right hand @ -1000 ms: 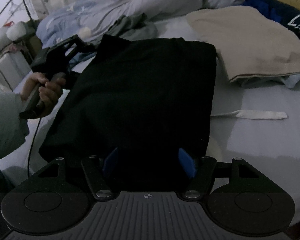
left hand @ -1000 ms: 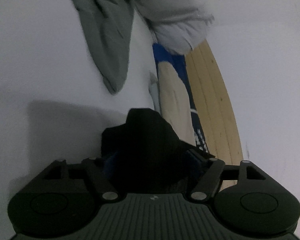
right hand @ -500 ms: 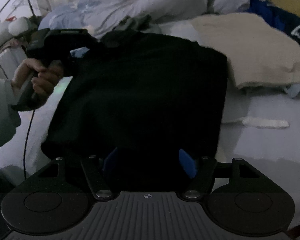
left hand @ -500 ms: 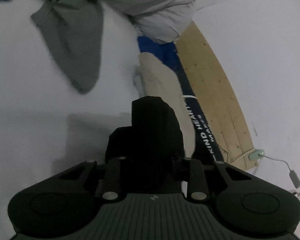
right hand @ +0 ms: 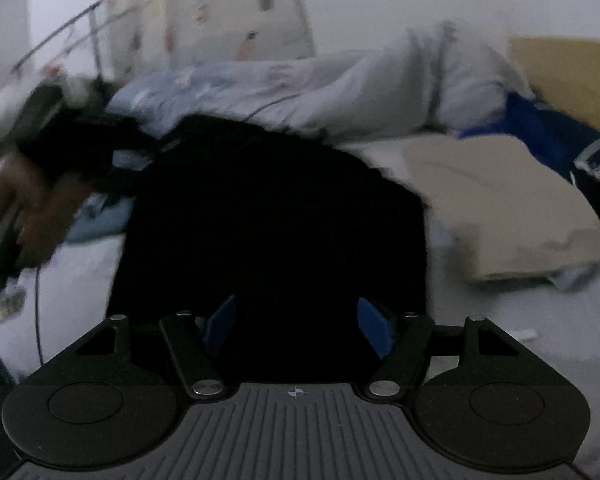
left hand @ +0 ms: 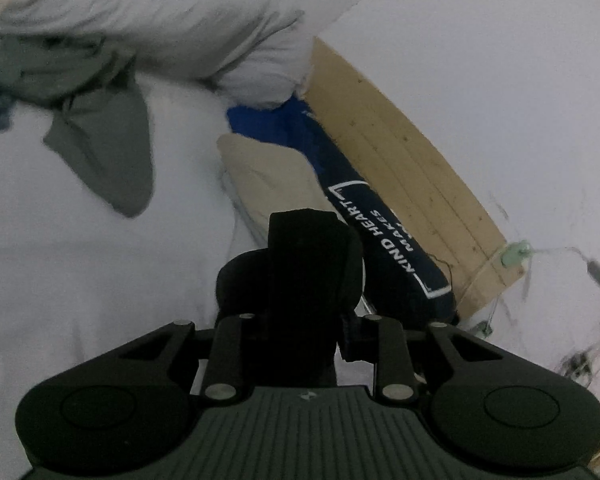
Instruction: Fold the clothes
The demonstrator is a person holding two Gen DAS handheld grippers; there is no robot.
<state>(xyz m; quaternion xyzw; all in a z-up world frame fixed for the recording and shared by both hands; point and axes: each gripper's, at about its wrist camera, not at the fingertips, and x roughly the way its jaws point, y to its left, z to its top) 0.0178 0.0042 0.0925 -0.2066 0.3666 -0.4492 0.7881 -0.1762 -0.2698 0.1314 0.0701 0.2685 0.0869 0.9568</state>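
Observation:
A black garment (right hand: 276, 216) is spread over the white bed (left hand: 60, 280). In the left wrist view my left gripper (left hand: 304, 320) is shut on a bunched corner of the black garment (left hand: 308, 256) and holds it raised above the sheet. In the right wrist view my right gripper (right hand: 296, 320) stands open, its blue pads (right hand: 220, 320) wide apart with the near edge of the garment lying between them; the fingertips are hidden by the cloth. The left gripper (right hand: 60, 120) shows blurred at the garment's far left corner, held by a hand (right hand: 32, 216).
A folded beige garment (right hand: 500, 208) and a navy one with white lettering (left hand: 384, 240) lie right of the black one. A grey garment (left hand: 108, 148) and a pale duvet (right hand: 340, 92) lie beyond. The wooden bed board (left hand: 412, 184) and a cable (left hand: 516, 254) border the right.
My left gripper went from open to shut on the black garment's corner and lifted it toward the folded pile. The garment's far edge has risen. The right gripper stayed open.

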